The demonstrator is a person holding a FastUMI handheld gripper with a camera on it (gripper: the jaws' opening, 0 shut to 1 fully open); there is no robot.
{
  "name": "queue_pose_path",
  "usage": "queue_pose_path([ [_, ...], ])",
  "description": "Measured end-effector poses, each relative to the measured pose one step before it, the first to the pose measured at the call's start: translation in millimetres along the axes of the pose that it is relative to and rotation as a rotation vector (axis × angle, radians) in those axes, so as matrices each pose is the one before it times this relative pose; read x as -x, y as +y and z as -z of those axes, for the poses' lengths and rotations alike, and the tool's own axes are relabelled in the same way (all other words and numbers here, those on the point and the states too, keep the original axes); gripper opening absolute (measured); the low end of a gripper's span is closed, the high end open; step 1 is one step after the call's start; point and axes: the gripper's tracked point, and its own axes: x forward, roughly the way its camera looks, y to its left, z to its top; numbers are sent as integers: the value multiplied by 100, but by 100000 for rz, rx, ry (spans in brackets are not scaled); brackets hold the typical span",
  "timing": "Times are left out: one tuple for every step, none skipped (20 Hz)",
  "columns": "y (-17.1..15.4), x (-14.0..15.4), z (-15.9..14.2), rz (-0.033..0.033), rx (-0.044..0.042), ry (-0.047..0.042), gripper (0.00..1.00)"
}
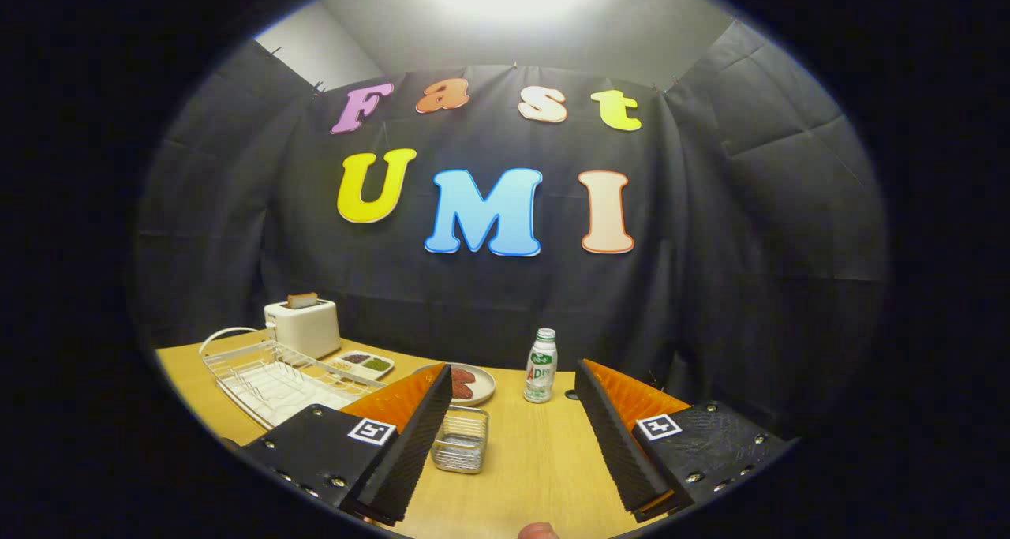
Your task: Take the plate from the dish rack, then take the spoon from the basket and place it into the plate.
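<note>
While the gripper (513,369) is held above the table (544,460), its fingers are spread wide and nothing is held between them. The wire basket (460,440) is seen low between the fingers, close beside the left one. Whether a spoon lies in it cannot be told, as the mesh is too small and dim. The dish rack (276,381) stands beyond the left finger, at the table's left side. Something pale and flat is seen on its floor, but whether that is a plate or the rack's own tray cannot be told. A round plate (480,379) with dark red pieces on it lies flat on the table just past the left fingertip, partly hidden by it. Whether this is the task's plate cannot be settled from here. A bottle (540,365) stands between the fingertips, farther back. A toaster (302,327) and a small two-part dish (364,361) are set behind the rack.

A plate of this kind is judged stiff, smooth, fairly heavy for its thickness, and breakable. It is best taken at the rim, with one finger over and one under, and kept level. A spoon is judged light, hard and slippery. It is best pinched across the handle near its middle and lifted clear of the wires, so that the bowl is not caught on the mesh.
</note>
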Motion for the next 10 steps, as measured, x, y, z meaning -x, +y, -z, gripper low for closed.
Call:
queue_pose_path([
  [-1242, -564, 1373, 298, -1512, 1492, 95],
  [-1254, -445, 1024, 1100, -782, 1097, 95],
  [-1214, -296, 490, 968, -404, 61, 95],
  [-806, -255, 3, 785, -272, -1139, 95],
  [-443, -291, -23, -39, -532, -1509, 95],
  [-212, -379, 220, -815, -759, -437, 95],
  [-171, -513, 512, -1203, -1113, -76, 95],
  [-301, -504, 720, -456, -772, 169, 95],
  [-599, -483, 1059, 251, -163, 754, 95],
  [-489, -455, 1234, 328, -339, 963, 95],
])
